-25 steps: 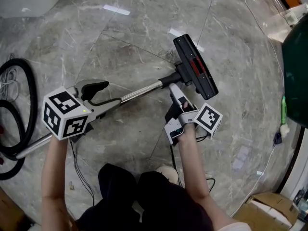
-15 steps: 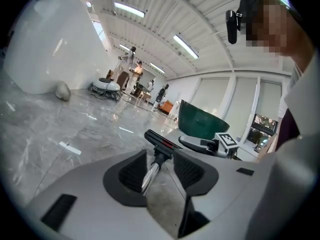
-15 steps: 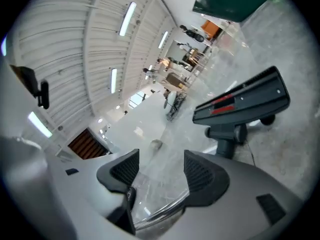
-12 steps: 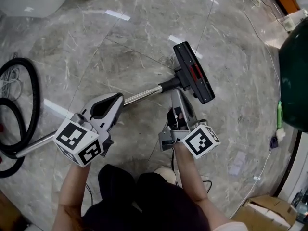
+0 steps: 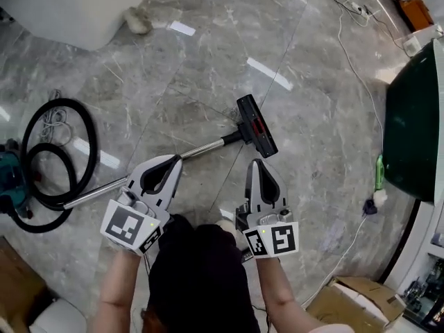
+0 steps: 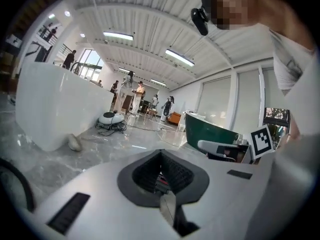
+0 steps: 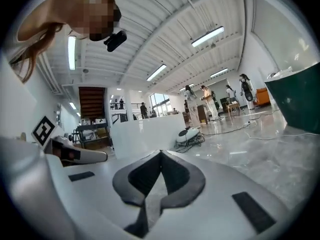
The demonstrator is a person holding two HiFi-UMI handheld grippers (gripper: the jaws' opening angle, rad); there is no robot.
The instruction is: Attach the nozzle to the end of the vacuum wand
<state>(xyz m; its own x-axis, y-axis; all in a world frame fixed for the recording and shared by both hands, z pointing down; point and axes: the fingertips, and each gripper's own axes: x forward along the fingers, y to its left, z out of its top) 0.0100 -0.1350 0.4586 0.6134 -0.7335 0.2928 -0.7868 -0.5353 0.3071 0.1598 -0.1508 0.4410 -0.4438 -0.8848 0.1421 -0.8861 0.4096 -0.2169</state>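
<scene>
In the head view the black floor nozzle (image 5: 257,125) sits on the end of the silver vacuum wand (image 5: 149,167), which lies on the marble floor. My left gripper (image 5: 177,160) is raised above the wand, shut and empty. My right gripper (image 5: 256,163) hangs just below the nozzle in the picture, also shut with nothing in it. In the left gripper view the left gripper (image 6: 161,153) shows its jaw tips meeting, and the right gripper (image 6: 230,150) appears at the right. In the right gripper view the right gripper (image 7: 160,154) is closed tip to tip and points out level over the room.
A black hose (image 5: 48,165) coils at the left to a teal vacuum body (image 5: 8,179). A large white block (image 5: 76,5) stands at the top left, a dark green counter (image 5: 413,123) at the right. Cables (image 5: 347,47) cross the floor; a cardboard box (image 5: 361,300) lies bottom right.
Both grippers let go of the wand and nozzle, closed, and rose well above the floor. The right gripper rolled so its marker cube faces up. The wand and nozzle stay on the floor.
</scene>
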